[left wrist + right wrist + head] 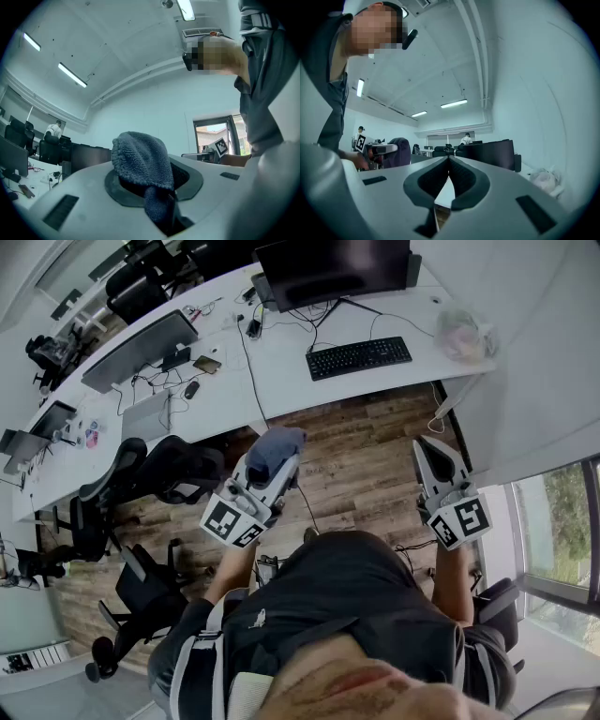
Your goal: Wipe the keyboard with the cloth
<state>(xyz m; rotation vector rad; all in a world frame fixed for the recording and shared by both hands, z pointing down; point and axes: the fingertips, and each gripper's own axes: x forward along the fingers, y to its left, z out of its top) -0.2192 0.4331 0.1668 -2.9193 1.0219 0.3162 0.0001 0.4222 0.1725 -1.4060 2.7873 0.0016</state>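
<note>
Upper centre of the head view, the black keyboard [359,357] lies flat on the white surface [281,381], close to its near edge and just below the dark monitor [333,268]. Its long axis runs left to right across the frame, rising slightly toward the right, roughly parallel to that edge. Bare surface shows on both short ends; cables [319,320] trail above its left end, and a crumpled bag [462,331] sits near the surface's right corner, apart from it. Between the surface edge and the person, a stretch of wood floor [366,460] lies open. A black chair [169,470] stands at the left of that stretch, and a white wall closes the right side. Both tongs hang over this floor at mid frame, well apart from the keyboard and pointing up the frame toward the surface. The left tongs [278,463] are clamped on the dark blue cloth [140,159], which bulges in a bunch over the tips while a tail hangs down between the jaws. The right tongs [449,158] hold nothing, the jaws meeting at their tips.
</note>
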